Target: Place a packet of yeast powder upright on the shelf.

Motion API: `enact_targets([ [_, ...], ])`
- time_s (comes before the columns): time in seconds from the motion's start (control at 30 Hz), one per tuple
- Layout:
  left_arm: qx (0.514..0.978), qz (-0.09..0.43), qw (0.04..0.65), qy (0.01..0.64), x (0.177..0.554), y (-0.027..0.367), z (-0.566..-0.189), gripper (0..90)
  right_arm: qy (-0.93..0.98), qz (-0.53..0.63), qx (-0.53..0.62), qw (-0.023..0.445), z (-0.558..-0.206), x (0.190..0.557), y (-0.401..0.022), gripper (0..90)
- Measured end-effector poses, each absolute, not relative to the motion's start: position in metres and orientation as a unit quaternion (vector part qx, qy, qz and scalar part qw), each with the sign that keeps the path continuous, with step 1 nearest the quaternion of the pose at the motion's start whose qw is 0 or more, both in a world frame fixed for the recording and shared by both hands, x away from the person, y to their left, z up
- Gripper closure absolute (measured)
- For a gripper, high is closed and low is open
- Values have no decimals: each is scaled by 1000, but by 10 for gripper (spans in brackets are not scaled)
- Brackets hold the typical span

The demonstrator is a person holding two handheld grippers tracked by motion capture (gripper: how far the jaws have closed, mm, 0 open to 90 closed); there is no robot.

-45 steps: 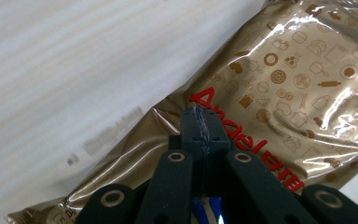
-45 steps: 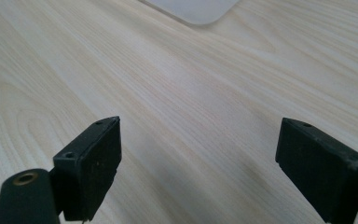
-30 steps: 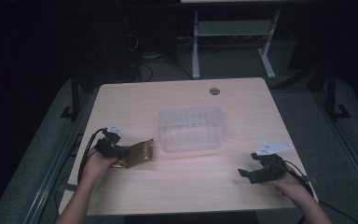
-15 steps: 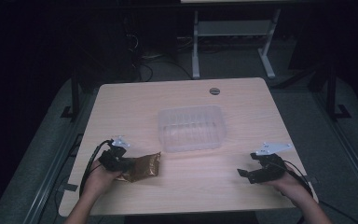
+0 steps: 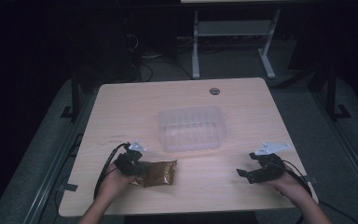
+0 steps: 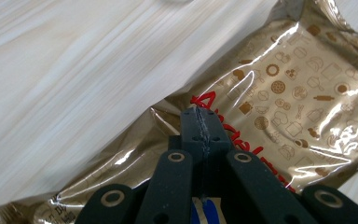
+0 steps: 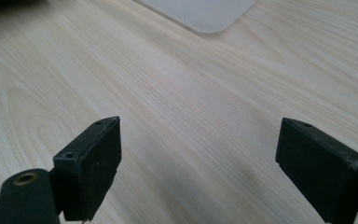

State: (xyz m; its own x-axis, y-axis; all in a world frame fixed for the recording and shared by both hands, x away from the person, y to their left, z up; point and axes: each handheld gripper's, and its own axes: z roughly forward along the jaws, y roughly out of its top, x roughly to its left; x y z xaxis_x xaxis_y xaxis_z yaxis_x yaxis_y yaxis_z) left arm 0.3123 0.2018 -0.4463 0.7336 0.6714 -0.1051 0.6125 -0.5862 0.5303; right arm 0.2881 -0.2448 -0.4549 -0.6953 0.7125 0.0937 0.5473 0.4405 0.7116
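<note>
**Gold foil packet pinched at the table's near left**

Packet (image 6: 279, 88) of crinkly, glossy gold foil, printed with tiny bakery shapes and red lettering, lies flat on the pale wood-grain table (image 5: 121, 107). My left gripper (image 6: 200, 122) has its black jaws pressed together on the packet's edge. Beyond it, mid-table, sits a clear ribbed plastic tray (image 5: 191, 127), rectangular with rounded corners. At the right, my right gripper (image 7: 198, 163) rests with blocky matte jaws spread wide over bare wood.

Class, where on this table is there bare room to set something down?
Free: the strip between the tray and the far edge by the hole; the gap between the packet and the right hand-held gripper. Crowded: the near-left corner, where the left hand-held gripper holds the packet.
</note>
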Motion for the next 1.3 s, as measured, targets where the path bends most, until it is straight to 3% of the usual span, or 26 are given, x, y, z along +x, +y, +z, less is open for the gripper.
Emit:
enact_targets([
  [0.63,901,37,305,307,320,101,-446,900,839,380,373,112,-453,288,-248,137],
  [0.8,887,55,332,317,317,120,-429,900,838,381,376,112,-453,287,-249,137],
  [1.03,872,100,317,359,315,183,-425,900,837,380,377,111,-453,287,-248,137],
  [1.3,875,66,295,379,316,198,-446,900,839,379,375,112,-452,288,-246,137],
])
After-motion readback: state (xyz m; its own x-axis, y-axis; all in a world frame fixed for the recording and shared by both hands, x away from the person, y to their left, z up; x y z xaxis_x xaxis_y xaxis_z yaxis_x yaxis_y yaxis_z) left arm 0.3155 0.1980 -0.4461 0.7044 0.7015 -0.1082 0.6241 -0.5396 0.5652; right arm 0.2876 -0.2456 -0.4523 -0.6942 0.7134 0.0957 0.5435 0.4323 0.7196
